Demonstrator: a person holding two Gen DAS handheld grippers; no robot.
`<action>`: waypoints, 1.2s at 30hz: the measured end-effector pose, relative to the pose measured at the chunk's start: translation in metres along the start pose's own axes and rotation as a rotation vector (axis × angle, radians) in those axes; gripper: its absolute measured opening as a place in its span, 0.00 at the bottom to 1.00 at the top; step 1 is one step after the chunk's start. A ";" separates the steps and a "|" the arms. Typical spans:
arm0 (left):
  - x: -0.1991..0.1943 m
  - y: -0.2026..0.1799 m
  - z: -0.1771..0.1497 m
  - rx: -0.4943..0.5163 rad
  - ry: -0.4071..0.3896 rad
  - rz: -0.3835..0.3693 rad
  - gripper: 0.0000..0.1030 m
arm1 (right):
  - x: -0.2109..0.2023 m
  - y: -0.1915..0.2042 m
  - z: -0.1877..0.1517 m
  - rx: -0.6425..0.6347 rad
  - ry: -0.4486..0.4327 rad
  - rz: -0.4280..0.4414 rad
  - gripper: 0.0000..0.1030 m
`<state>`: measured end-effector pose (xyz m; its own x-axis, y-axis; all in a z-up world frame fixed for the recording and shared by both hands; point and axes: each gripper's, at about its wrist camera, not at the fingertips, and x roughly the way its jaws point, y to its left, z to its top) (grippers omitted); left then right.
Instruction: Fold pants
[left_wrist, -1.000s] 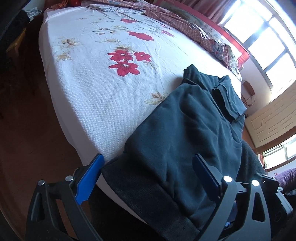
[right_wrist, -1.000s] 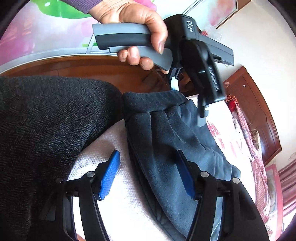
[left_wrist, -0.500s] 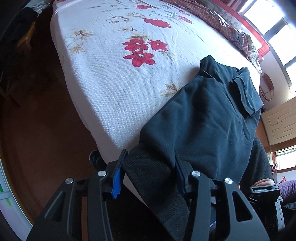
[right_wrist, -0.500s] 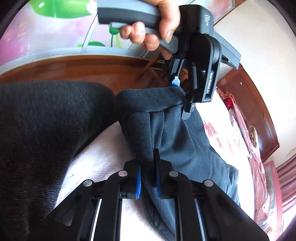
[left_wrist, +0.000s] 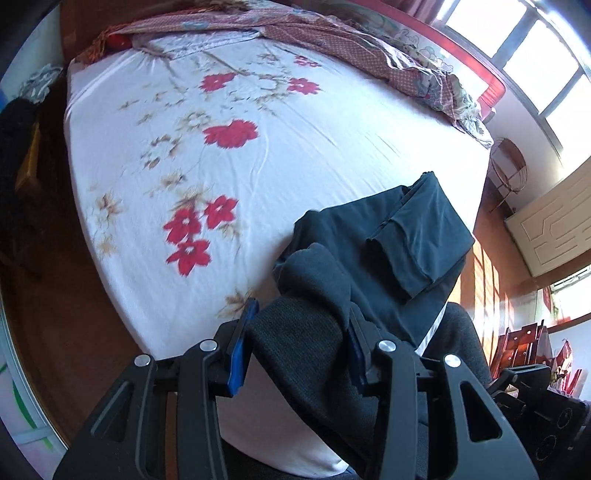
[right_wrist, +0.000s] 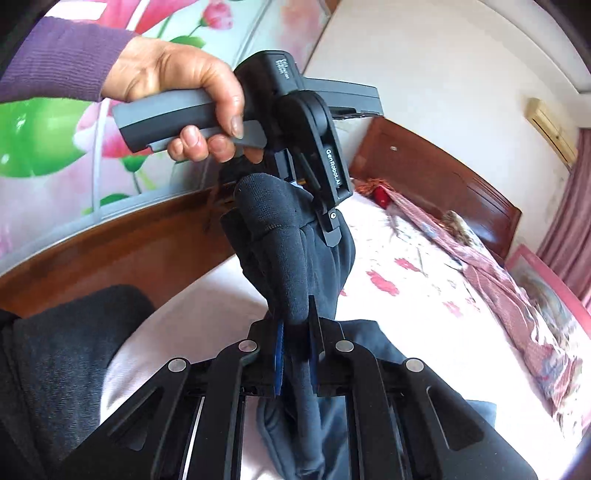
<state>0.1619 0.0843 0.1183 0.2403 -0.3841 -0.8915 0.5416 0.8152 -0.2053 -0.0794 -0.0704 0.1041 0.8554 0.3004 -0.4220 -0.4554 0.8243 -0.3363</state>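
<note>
Blue pads of the left gripper (left_wrist: 297, 338), low in the left wrist view, are clamped on a thick bunched roll of the dark pants (left_wrist: 402, 236): the ribbed waistband fills the gap between the pads and touches both. From that grip the cloth runs up and to the right of the frame, the raised end hanging in folds while the far end, with a seamed flap on it, lies on the bed (left_wrist: 177, 295) near its right edge. Beyond the pants, the white sheet with red flowers (left_wrist: 231, 133) spreads over the centre of the frame. A rumpled patterned quilt (left_wrist: 373, 48) lies along the upper edge, bright windows stand in the upper right corner, and brown wooden floor curves down the left side.

In the right wrist view the right gripper (right_wrist: 295, 350), at the bottom centre, is pinched tight on a narrow fold of the same pants, its pads almost meeting with the fabric between them. The cloth rises from there to the middle of the frame, where it is gathered in the left gripper's fingers. A hand (right_wrist: 177, 92) in a purple sleeve (right_wrist: 55, 62) grasps that gripper's grey handle at upper left. Behind lie a wooden headboard (right_wrist: 436, 177), right of centre, and a flower-painted wall panel at the left.
</note>
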 end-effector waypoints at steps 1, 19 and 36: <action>0.001 -0.018 0.017 0.031 -0.001 0.007 0.41 | -0.005 -0.018 -0.002 0.043 -0.010 -0.025 0.09; 0.109 -0.231 0.135 0.151 -0.039 -0.143 0.84 | 0.003 -0.231 -0.311 1.547 -0.028 0.204 0.16; 0.099 -0.064 -0.112 -0.322 -0.031 -0.224 0.89 | 0.020 -0.239 -0.245 1.423 0.188 -0.051 0.15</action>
<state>0.0607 0.0427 -0.0017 0.1719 -0.5772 -0.7983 0.3043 0.8019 -0.5142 -0.0139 -0.3793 -0.0303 0.7672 0.2821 -0.5760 0.2998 0.6363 0.7108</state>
